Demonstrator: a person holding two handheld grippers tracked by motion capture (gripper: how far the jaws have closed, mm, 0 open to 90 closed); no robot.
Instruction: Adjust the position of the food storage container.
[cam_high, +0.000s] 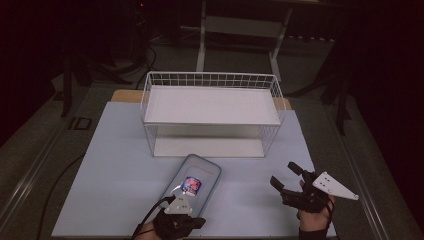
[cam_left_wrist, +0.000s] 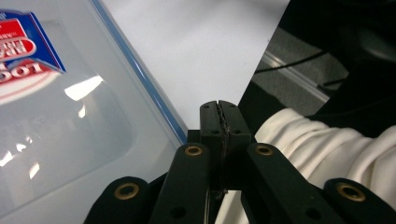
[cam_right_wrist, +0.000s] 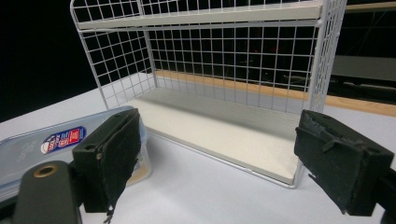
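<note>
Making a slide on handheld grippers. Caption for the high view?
Left gripper shut at a clear lidded container; right gripper open before a two-tier white wire shelf.

Along our right gripper we see its two black jaws standing wide apart with nothing between them. Beyond them stands a white wire rack with two shelves on the pale table. At the near left lies a clear plastic container with a red and blue label, just beside the rack's lower shelf.
</note>
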